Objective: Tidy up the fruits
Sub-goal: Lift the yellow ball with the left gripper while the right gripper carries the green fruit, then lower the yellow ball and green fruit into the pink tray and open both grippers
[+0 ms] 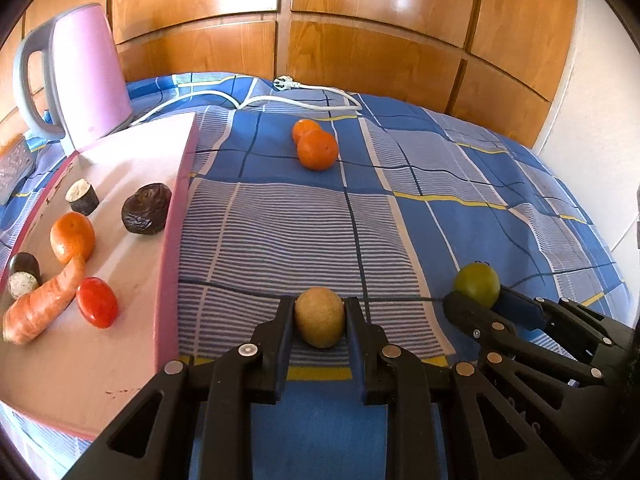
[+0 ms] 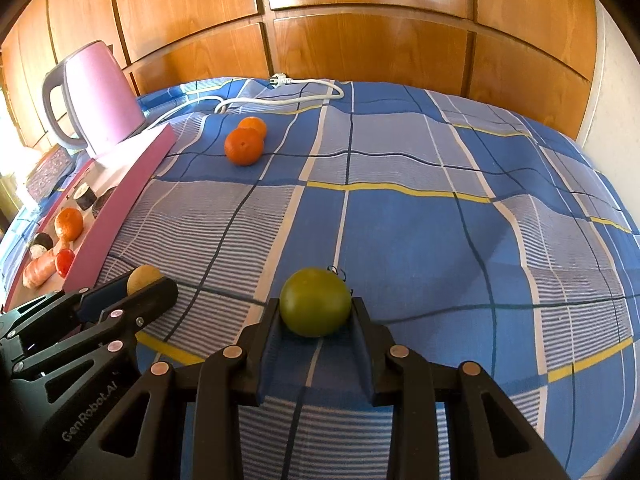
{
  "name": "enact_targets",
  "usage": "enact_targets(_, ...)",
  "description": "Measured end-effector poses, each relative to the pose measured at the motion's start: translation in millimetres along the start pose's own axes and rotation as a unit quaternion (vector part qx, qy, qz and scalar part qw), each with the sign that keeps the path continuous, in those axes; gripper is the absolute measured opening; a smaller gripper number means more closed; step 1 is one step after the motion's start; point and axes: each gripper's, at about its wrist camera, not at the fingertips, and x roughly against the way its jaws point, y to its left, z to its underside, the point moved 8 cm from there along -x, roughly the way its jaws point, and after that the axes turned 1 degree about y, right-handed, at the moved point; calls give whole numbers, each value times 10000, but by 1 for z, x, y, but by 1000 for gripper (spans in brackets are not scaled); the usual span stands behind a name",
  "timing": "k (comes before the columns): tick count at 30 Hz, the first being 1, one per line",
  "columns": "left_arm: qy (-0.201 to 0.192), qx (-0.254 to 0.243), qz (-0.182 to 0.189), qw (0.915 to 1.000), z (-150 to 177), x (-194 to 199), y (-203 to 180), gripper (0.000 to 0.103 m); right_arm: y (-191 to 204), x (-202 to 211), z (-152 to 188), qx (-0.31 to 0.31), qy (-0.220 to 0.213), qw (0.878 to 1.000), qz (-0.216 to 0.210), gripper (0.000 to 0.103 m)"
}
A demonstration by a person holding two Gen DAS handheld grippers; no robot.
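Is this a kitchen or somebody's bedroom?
Most likely a bedroom. The fruit lies on a soft blue checked bedsheet that wrinkles like a mattress cover, with wooden wardrobe doors right behind it. The pink kettle looks brought in, its plug lying loose.

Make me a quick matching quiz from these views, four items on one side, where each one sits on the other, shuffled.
Things:
1. tan fruit
2. green fruit
3. carrot
4. two oranges

Places:
A. lying on the pink tray
B. between the right gripper fingers
C. loose on the checked bedspread, far side
D. between the left gripper fingers

Pairs: 1-D, 2-B, 3-A, 4-C
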Motion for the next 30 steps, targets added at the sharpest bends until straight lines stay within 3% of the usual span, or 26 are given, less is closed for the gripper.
enact_targets(16,-289,47,114,9995,-7,33,7,25,4,11,4,-346,40,9989,-311,33)
enact_targets(30,-651,693,-148,9954,-32,69,76,25,50,24,-18,193,-52,9970,-744,33)
